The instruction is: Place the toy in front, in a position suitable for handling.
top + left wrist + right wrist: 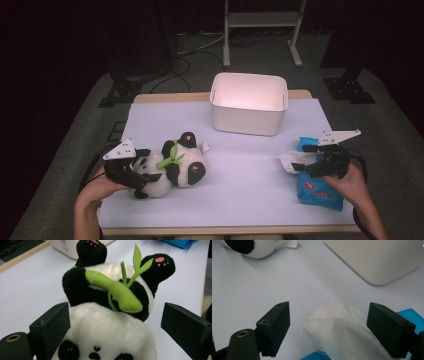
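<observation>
A black-and-white panda plush (175,167) with a green bamboo sprig (117,291) lies on its back at the left of the pale mat. My left gripper (145,182) is open around the panda's head (105,335); the jaw on the right of the left gripper view stands clear of the fur. At the right lies a blue wipes pack (320,190) with a white tissue (337,327) sticking out of it. My right gripper (305,157) is open, its jaws on either side of that tissue without pressing on it.
A white rectangular bin (248,102) stands at the back middle of the mat (240,170), its corner (382,262) close ahead in the right gripper view. Metal stand legs and cables sit on the dark floor beyond the table.
</observation>
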Demonstrator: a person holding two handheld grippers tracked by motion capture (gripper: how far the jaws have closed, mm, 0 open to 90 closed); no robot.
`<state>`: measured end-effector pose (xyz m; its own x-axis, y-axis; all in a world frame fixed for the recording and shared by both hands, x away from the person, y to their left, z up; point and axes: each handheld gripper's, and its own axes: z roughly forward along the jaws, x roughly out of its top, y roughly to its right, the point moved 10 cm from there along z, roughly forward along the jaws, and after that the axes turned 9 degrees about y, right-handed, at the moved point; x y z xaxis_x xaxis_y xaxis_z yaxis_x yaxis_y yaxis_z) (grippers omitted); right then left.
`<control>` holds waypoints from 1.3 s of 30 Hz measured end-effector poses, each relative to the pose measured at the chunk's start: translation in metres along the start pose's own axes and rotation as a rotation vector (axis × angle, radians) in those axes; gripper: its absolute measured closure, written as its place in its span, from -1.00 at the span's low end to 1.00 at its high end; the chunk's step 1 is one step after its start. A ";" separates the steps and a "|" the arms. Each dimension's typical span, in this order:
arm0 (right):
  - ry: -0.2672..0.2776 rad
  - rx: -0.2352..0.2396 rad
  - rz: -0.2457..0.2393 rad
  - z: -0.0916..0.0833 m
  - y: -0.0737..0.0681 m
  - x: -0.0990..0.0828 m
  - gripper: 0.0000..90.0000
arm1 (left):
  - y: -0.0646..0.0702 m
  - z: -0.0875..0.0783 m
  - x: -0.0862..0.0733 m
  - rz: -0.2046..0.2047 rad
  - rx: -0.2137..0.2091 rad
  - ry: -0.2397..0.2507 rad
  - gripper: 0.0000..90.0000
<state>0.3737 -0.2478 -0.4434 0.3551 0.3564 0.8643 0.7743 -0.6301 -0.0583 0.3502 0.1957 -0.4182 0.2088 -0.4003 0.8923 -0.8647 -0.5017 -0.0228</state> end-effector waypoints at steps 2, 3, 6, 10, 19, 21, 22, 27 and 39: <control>0.000 0.003 0.008 0.000 0.000 -0.001 -0.61 | 0.001 0.001 0.001 0.000 -0.005 0.005 -0.83; -0.003 0.003 0.005 0.001 0.000 -0.002 -0.61 | 0.002 0.002 0.001 0.000 -0.010 -0.001 -0.83; -0.010 0.000 0.006 0.001 0.000 -0.003 -0.61 | 0.003 0.007 0.001 0.007 -0.018 -0.010 -0.83; -0.001 0.001 0.002 -0.001 -0.001 0.000 -0.61 | 0.006 0.014 0.004 0.030 -0.031 -0.016 -0.78; -0.004 0.002 0.002 -0.003 0.001 -0.002 -0.61 | 0.007 0.028 0.006 0.021 -0.046 -0.044 -0.29; 0.001 -0.001 0.004 -0.005 0.001 -0.001 -0.61 | 0.007 0.031 0.006 0.016 -0.047 -0.053 -0.15; 0.003 -0.001 0.005 -0.006 0.001 -0.001 -0.61 | 0.007 0.032 0.005 0.014 -0.053 -0.055 -0.04; 0.002 -0.002 0.004 -0.006 0.000 0.000 -0.61 | 0.009 0.033 0.007 0.006 -0.061 -0.054 0.26; -0.003 0.001 0.004 -0.005 0.000 -0.001 -0.61 | 0.005 0.032 0.014 -0.004 -0.018 -0.043 0.60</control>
<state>0.3706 -0.2511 -0.4420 0.3598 0.3558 0.8625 0.7734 -0.6308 -0.0624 0.3631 0.1630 -0.4205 0.2315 -0.4307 0.8723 -0.8717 -0.4900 -0.0106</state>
